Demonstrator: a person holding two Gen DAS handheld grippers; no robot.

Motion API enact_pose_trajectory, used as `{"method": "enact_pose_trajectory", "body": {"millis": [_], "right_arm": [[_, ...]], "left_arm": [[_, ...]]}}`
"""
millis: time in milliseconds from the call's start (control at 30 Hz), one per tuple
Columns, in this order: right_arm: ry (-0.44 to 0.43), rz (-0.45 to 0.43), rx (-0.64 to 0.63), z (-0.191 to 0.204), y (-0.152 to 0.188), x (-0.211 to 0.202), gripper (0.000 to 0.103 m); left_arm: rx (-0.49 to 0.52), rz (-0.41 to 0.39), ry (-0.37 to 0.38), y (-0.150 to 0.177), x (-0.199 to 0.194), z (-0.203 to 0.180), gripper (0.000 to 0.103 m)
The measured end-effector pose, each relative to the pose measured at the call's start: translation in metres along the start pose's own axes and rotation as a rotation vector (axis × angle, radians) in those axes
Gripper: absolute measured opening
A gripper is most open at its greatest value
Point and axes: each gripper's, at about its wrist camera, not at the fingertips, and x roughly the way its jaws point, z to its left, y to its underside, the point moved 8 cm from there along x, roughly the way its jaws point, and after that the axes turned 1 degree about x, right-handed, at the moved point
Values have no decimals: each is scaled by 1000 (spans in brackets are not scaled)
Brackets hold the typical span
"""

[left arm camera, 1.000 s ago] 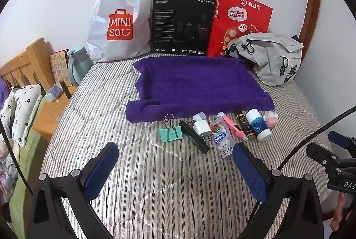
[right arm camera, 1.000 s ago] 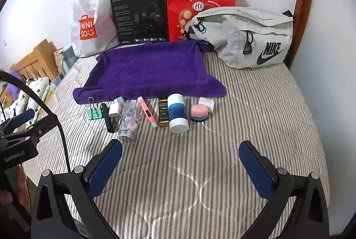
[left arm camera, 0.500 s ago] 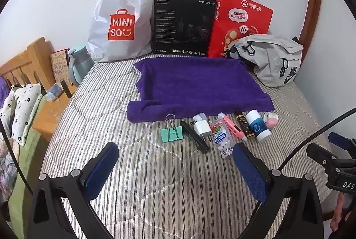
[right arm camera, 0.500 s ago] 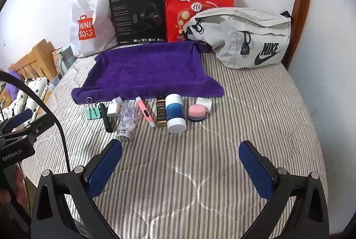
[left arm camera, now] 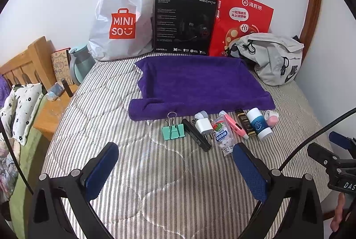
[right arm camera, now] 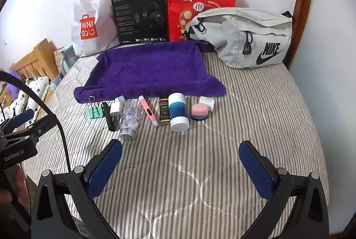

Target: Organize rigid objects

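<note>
Opening step, nothing grasped. Left tool [left arm camera: 174, 163] and right tool [right arm camera: 180, 163] both spread wide above striped bed [right arm camera: 255, 110]. Row of small rigid items along the purple towel's [right arm camera: 151, 70] near edge: mint binder clip [right arm camera: 96, 111], clear pill bottle [right arm camera: 131, 119], blue-white tube [right arm camera: 178, 112], pink round tin [right arm camera: 199, 111]. Next, probably: descend, straddle one item, close.

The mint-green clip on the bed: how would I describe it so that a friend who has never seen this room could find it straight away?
Start at the purple towel spread on the striped bed; a row of small items lies along its near edge. The clip is the item at the left end of that row, beside a black stick-shaped object. It is the only mint-green piece, with silver wire handles.
</note>
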Motion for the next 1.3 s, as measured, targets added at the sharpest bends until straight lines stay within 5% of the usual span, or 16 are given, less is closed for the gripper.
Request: {"method": "enact_pose_trajectory", "body": {"millis": [1300], "right_arm": [[11, 14, -3, 0, 1, 2, 103]], "left_arm": [[-8, -4, -6, 3, -4, 11, 103]]}}
